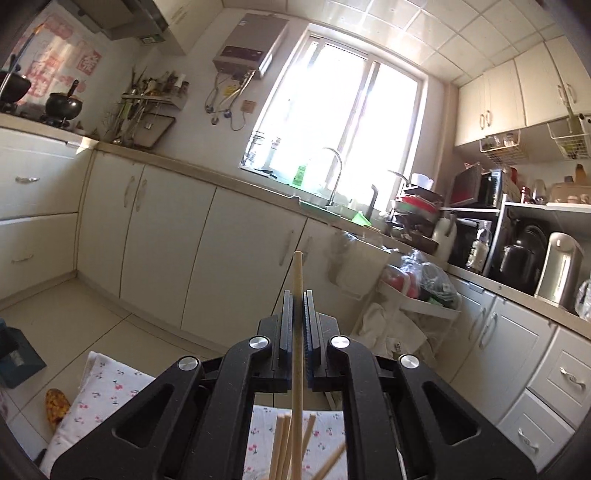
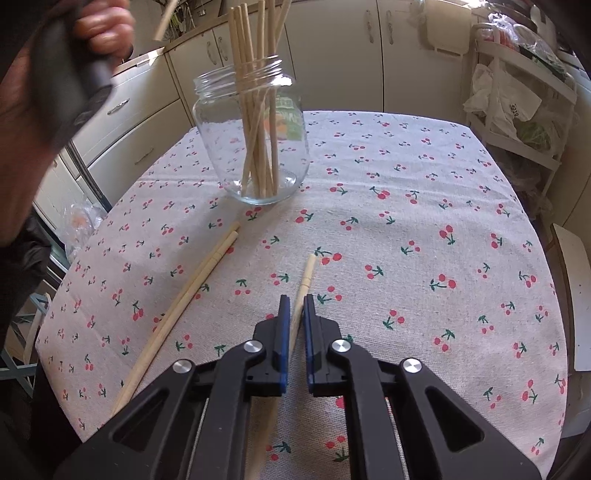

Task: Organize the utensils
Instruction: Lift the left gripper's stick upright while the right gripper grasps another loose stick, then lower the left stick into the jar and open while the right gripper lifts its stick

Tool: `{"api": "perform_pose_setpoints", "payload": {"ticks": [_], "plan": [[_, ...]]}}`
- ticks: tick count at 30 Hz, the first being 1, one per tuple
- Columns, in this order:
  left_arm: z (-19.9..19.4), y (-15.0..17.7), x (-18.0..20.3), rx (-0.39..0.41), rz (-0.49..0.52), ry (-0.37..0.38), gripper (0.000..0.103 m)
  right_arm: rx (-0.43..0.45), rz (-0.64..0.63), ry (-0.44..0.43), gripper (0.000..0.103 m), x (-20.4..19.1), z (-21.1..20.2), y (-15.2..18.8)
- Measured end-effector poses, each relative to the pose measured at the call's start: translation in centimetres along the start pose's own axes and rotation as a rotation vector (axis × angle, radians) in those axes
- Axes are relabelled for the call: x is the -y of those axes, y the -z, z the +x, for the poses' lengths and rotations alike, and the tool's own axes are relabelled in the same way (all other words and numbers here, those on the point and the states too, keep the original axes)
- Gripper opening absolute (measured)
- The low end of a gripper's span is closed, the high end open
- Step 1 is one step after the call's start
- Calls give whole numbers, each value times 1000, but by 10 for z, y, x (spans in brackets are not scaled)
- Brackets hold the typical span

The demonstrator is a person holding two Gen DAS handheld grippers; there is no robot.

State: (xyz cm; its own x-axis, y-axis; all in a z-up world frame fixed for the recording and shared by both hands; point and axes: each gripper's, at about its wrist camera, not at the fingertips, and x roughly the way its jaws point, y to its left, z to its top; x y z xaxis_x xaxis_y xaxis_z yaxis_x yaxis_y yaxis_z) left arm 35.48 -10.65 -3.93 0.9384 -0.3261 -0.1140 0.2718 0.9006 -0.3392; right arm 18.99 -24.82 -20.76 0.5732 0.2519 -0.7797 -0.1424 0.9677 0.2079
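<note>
In the left wrist view my left gripper (image 1: 298, 295) is shut on a wooden chopstick (image 1: 297, 273), held high and about level, facing the kitchen cabinets. Tips of other chopsticks (image 1: 284, 446) show below it. In the right wrist view a glass jar (image 2: 255, 147) with several upright chopsticks stands at the far left of the cherry-print tablecloth (image 2: 406, 221). My right gripper (image 2: 297, 299) is shut on a chopstick (image 2: 307, 273) lying on the cloth. Two more chopsticks (image 2: 184, 295) lie side by side to its left. A hand (image 2: 99, 22) holds the left gripper's handle above and left of the jar.
Cream cabinets (image 1: 166, 236) and a counter with a sink (image 1: 332, 210) run under a bright window. A white cart (image 2: 517, 110) holding bags stands beyond the table's right corner. A white board (image 2: 580, 295) lies off the table's right edge.
</note>
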Motion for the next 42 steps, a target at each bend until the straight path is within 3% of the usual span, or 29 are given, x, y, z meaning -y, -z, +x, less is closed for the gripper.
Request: {"api": "perform_pose_setpoints", "payload": {"ticks": [6,17,25,32,36,40,42], "plan": [[25,22,-2,-21,-8,-34,5,1,66,-46,6,9,0,0],[17,47,-2,-3,56,-43,6,15,243,-145,6,34,-1,0],[17,35,4,46,90,-39,5,7,237,-147,6,32,0,-2],[10,47,4,-1,129,-18,6,19,254,-155,6,35,-2,-2],[-3,54,-2,-43,138,-15,6,73,307,-213,6,42,-10,-3],[-26,58,-14,-70,140,-25,6,185,355,-277,6,44,-28,-15],[-40,64,-23,-106,138,-42,16,249,381,-302,6,45,-38,-23]]}}
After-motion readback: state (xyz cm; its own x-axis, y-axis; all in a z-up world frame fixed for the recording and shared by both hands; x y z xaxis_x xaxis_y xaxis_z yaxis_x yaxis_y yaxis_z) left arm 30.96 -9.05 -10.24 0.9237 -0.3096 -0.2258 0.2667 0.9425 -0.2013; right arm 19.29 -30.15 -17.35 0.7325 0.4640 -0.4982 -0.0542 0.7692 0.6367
